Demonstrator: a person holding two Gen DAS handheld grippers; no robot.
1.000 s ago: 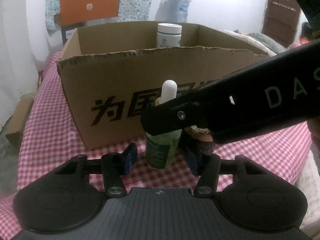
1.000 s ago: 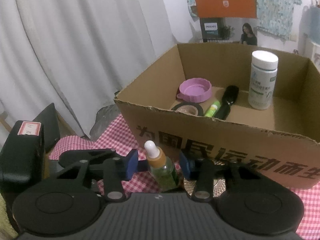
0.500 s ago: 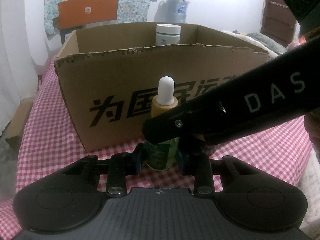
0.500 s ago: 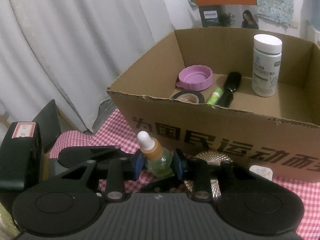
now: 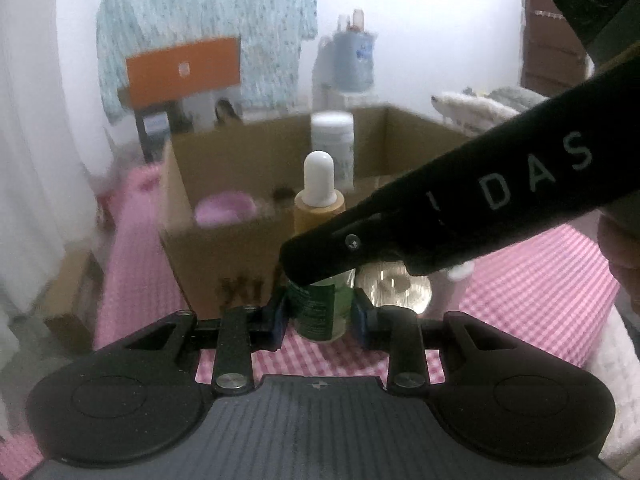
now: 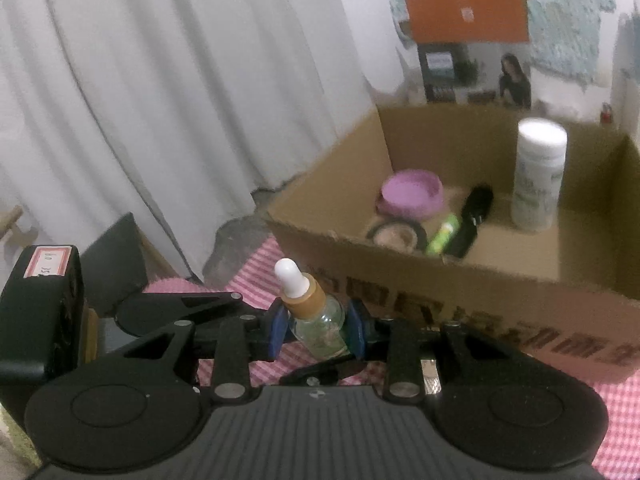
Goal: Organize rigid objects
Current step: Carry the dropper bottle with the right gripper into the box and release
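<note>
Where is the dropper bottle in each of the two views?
Left wrist view: dropper bottle at lower centre, between the jaws, partly behind the other black tool.
Right wrist view: dropper bottle at lower centre, between the jaws, tilted.
Shared landmark: the cardboard box behind it.

We saw the left gripper [image 5: 319, 317] clamped on the dropper bottle [image 5: 319, 264], upright, above the checkered table [image 5: 532, 280]. The right gripper's black finger [image 5: 440, 220] crossed the bottle's front. Behind stood the cardboard box [image 5: 224, 248] holding a white bottle [image 5: 333, 148] and pink lid [image 5: 226, 208].
</note>
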